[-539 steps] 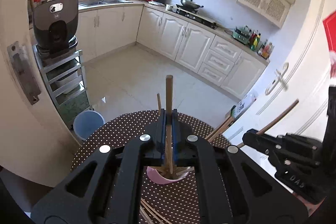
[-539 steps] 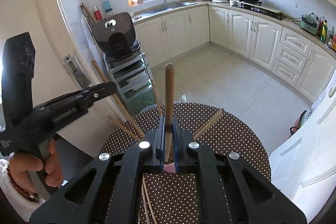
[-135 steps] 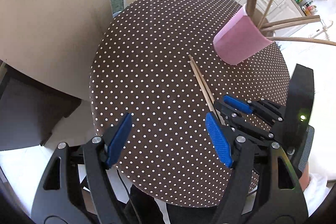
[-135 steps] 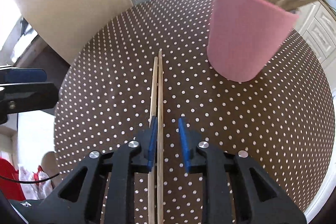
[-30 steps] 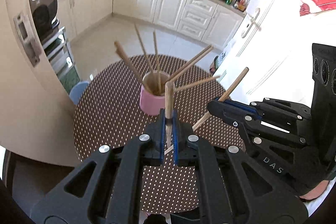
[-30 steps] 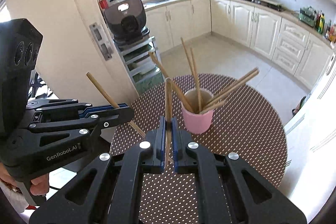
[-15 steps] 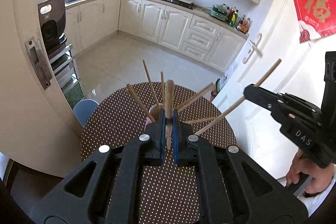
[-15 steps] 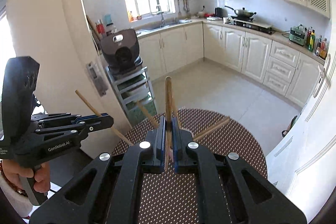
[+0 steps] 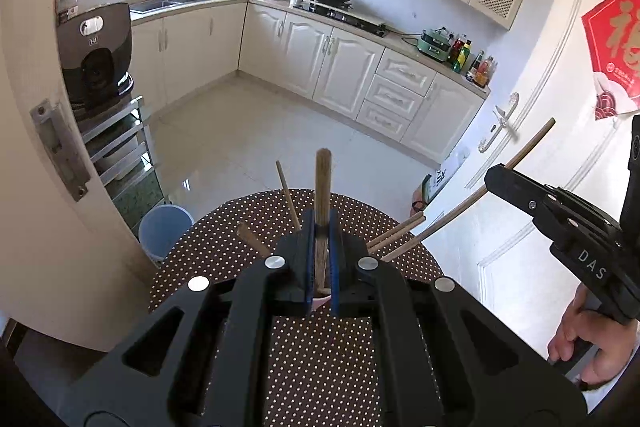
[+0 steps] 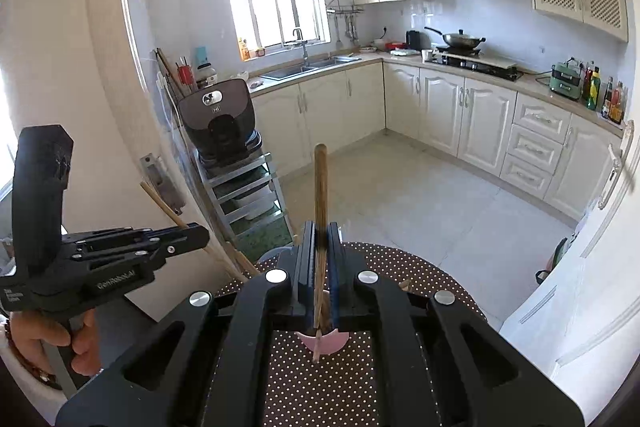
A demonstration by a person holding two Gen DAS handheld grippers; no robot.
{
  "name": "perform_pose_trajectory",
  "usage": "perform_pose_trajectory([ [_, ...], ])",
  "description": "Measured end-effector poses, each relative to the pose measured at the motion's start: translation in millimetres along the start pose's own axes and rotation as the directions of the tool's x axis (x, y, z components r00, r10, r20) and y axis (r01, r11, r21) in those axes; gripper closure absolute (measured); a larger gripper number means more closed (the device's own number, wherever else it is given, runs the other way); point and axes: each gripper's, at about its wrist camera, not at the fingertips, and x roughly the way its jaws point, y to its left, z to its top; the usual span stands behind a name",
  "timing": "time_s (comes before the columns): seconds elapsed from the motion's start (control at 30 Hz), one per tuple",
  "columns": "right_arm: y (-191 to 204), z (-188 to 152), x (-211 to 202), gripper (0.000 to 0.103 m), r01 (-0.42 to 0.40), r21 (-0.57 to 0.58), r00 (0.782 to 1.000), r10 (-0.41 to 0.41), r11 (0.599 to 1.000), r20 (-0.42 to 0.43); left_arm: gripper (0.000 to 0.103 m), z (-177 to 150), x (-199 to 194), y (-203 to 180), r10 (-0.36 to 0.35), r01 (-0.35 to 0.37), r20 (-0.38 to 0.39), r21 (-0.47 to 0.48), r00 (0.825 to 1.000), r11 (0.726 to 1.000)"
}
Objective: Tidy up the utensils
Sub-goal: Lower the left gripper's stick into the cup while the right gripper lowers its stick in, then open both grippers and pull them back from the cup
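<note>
My left gripper [image 9: 320, 223] is shut on a wooden chopstick [image 9: 322, 195] that stands upright over the pink cup [image 9: 320, 303]. The cup is mostly hidden under the jaws, and several chopsticks [image 9: 394, 231] fan out of it. My right gripper [image 10: 320, 231] is shut on another wooden chopstick [image 10: 320, 195], its lower tip hanging over the pink cup [image 10: 324, 341]. In the left wrist view the right gripper [image 9: 496, 179] holds its chopstick [image 9: 456, 209] at a slant. In the right wrist view the left gripper [image 10: 196, 233] holds its own chopstick [image 10: 168, 207].
The cup stands on a round brown table with white dots [image 9: 320, 355], also seen in the right wrist view [image 10: 320, 383]. A blue bin [image 9: 164, 231] and a metal rack with a dark appliance [image 9: 96, 63] stand to the left. A white door [image 9: 532, 147] is on the right.
Both grippers have risen and tilted level over the cup, each still shut on its chopstick. The cup has slipped under the jaws and the kitchen fills more of each view.
</note>
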Motion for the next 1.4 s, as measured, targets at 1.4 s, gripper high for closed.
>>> perform_pose_trajectory([
  [1.4,14,-63,65,0.098,0.012,-0.06,0.981,-0.023,0.998,-0.193,0.096,-62,73,3,0.052,-0.046,-0.178,0.041,0.983,0.998],
])
